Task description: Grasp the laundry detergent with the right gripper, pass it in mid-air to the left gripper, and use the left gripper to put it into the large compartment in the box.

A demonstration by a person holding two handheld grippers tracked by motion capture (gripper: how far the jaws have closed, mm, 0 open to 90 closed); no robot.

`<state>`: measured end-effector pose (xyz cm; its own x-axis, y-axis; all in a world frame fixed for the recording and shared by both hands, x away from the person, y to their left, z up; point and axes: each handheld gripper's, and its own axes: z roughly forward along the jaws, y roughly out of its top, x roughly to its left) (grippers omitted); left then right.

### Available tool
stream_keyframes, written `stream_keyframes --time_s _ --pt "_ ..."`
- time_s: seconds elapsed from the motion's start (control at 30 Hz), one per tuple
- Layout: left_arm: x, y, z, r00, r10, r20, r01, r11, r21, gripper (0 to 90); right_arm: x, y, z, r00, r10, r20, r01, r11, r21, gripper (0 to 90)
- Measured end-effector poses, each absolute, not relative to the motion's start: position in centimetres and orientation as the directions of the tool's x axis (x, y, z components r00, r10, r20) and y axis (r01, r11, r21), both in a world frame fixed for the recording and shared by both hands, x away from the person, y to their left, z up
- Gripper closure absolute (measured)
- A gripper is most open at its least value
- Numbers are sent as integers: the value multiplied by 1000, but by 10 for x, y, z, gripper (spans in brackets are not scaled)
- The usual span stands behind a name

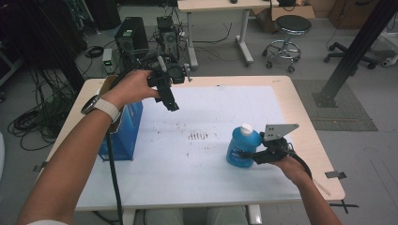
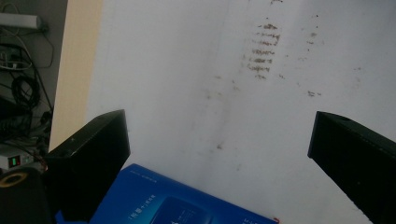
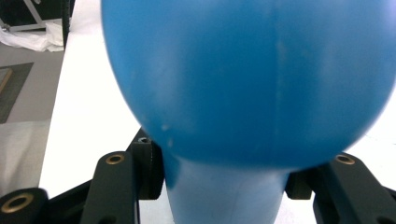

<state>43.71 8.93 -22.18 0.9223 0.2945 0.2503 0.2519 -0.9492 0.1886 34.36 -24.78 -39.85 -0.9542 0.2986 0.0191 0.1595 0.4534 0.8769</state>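
Observation:
A blue plastic bottle (image 1: pixel 240 149) with a white cap stands on the white mat (image 1: pixel 206 108) at the right. My right gripper (image 1: pixel 251 155) is shut on its side. In the right gripper view the bottle (image 3: pixel 243 70) bulges close in front, and my right gripper (image 3: pixel 224 191) clamps its narrower part between both jaws. My left gripper (image 1: pixel 172 106) hangs open above the mat's far left, tips pointing down, nothing between them. A blue box (image 1: pixel 121 133) stands upright at the table's left edge, below the left hand. In the left gripper view my left gripper (image 2: pixel 219 121) is spread wide over the mat, with the blue box (image 2: pixel 177 207) at the bottom.
Brown stains (image 1: pixel 198 136) mark the middle of the mat. The wooden table (image 1: pixel 307 131) shows bare rim on the right. Beyond it are a computer tower (image 1: pixel 130 35), floor cables (image 1: pixel 33 122), a stool (image 1: pixel 291 28) and a black slanted post (image 1: pixel 356 47).

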Motion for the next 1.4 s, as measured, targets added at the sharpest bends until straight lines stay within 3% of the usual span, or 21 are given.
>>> stream_keyframes --time_s 0.73,1.4 --pt "398 77 -204 931 245 270 196 -960 198 62 337 -256 -358 -951 309 29 174 456 873 450" --pt "347 66 -185 953 189 239 141 -969 202 62 327 -236 -318 -982 188 25 114 475 873 450"
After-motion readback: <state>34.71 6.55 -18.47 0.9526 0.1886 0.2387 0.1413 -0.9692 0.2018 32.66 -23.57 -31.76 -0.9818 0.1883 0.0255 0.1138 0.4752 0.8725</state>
